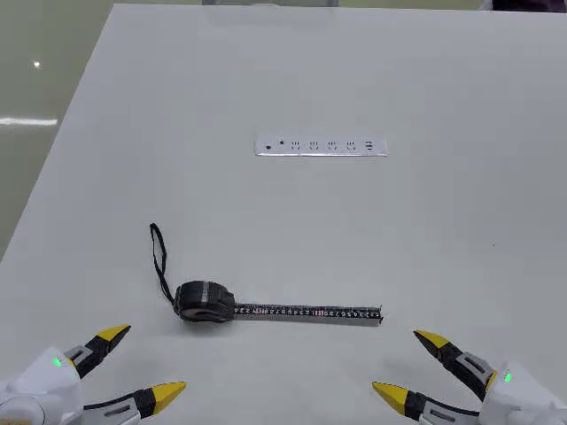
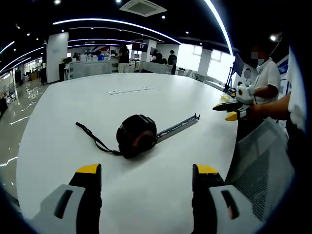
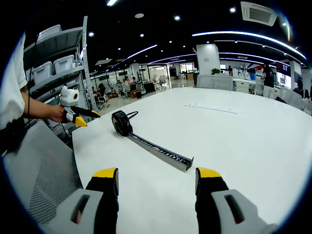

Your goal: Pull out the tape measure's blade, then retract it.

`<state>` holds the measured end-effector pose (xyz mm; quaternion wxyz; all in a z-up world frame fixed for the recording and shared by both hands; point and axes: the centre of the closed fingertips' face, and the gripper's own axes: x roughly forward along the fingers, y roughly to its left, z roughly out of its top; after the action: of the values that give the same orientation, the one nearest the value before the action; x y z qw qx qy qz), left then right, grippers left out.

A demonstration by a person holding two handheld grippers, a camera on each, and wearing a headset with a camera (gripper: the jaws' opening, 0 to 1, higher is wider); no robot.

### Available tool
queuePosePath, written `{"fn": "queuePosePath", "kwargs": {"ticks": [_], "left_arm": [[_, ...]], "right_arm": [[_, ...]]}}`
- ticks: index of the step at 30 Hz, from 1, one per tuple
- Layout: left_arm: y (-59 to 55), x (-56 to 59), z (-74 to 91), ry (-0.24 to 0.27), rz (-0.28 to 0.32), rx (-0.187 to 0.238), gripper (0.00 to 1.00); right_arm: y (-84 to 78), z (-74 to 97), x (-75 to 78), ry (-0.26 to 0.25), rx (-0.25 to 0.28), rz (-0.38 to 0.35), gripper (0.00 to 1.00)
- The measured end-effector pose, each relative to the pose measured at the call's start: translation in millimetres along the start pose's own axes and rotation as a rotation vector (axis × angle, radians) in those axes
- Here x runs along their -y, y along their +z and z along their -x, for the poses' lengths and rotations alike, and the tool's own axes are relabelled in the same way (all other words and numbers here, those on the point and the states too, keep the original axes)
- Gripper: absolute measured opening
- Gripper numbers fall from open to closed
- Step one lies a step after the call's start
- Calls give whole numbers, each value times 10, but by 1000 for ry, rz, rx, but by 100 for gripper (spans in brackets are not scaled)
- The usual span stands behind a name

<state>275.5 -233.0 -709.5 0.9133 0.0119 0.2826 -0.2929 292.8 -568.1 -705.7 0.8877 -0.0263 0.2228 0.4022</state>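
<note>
The tape measure [image 1: 205,301], with a dark round case, lay on the white table [image 1: 266,80] near the person's edge, a little left of the middle. It was between the two grippers and neither of them touched it. Its blade [image 1: 310,312] was out of the case and lay flat on the table, pointing to the right, with the end hook [image 1: 379,312] at its right end. A black wrist strap [image 1: 159,258] ran from the left side of the case toward the far side in a narrow loop. The left gripper [image 1: 149,359] was at the near left, and its yellow-tipped fingers [image 2: 89,170] stood wide apart with nothing between them; in the left gripper view the case lay ahead of the jaws, apart from them. The right gripper [image 1: 402,361] was at the near right, and its fingers [image 3: 207,174] were also wide apart and held nothing; in the right gripper view the hook end of the blade lay just in front of the gap of the jaws, not touching them. Farther on the table, well apart from the tape measure, lay a white power strip [image 1: 321,146] with a row of sockets. In the right gripper view some storage boxes [image 3: 53,66] stood on a metal shelf [image 3: 66,35] beside the table; what was in them could not be seen. The blade carried small marks and numbers, but they were too small to read, and any brand on the case was too small to make out.
</note>
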Motion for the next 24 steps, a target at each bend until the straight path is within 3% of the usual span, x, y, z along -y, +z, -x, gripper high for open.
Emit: {"fn": "queuePosePath", "kwargs": {"ticks": [15,24], "left_arm": [[-71,-18,224,61,33,29,74],[-121,10,275,66,38,25,75]], "right_arm": [[-86,183,-75,-32,7,-10,64],[-97,260,-69,-50,13,-14,64]]}}
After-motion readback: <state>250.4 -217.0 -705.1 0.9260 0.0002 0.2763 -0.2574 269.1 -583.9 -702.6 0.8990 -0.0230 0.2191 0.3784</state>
